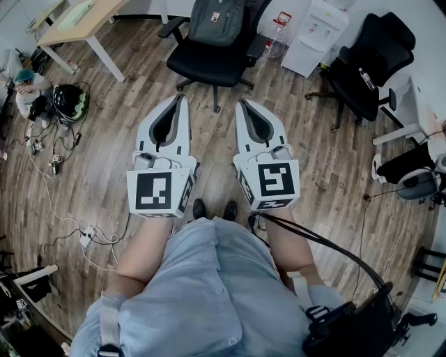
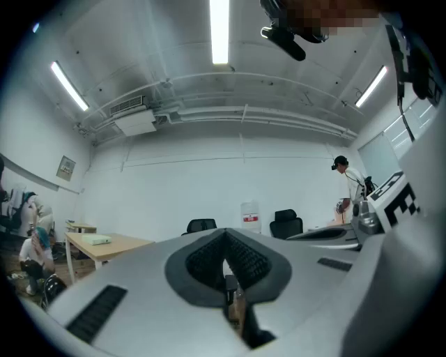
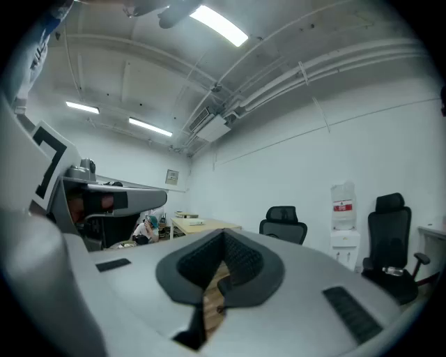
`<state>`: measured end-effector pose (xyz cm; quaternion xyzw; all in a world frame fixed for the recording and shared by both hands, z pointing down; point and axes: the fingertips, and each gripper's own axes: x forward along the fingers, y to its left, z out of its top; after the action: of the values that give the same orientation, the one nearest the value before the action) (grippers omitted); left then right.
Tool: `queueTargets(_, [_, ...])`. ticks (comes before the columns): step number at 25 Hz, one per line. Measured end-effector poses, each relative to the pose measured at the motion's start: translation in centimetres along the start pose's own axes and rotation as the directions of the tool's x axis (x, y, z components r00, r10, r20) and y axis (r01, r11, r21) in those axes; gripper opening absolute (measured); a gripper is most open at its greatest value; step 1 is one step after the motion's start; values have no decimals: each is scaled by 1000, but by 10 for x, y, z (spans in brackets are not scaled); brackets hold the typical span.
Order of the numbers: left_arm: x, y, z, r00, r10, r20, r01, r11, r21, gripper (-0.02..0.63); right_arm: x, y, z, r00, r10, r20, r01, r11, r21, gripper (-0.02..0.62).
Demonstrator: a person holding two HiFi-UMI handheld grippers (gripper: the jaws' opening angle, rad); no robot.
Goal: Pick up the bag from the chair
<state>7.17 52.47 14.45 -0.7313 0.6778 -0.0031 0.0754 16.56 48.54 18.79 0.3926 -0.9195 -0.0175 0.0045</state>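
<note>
**Grey fabric backpack on the black swivel office chair**

Backpack and chair stand at the far side of the room from me, at the top of the head view; the backpack sits on the seat, zip side towards me, well apart from both of my tools. I hold my left gripper and my right gripper side by side in front of my body, over the brown wooden plank floor, both pointing towards the chair; their tips are near the chair's star base but touch nothing. On each one the two jaws are pressed together at the tips, and each gripper's own view shows only a thin slit of floor behind the dark ribbed pads; nothing is pinched in either. The black-and-white marker cubes face up at me, just above my black shoes and my light blue shirt.

To the right of the chair stand a clear water bottle with a red cap and a white water dispenser; further right is a second black office chair. At the upper left is a light wooden table with white legs; below it a person in a teal cap sits on the floor among cables; a white power strip lies nearer to me.
</note>
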Motion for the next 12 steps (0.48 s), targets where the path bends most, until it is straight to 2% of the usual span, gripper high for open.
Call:
queueTargets(8, [10,-11,0,1000,7,8,-7,1000,12,0,0,-15,0,1000,11,15,-11,1000,4,0])
queueTargets(12, [15,-20,-1,1000,19,7,-19,1000,14,0,-6,-29,1,999,18,49,-20,999,42,0])
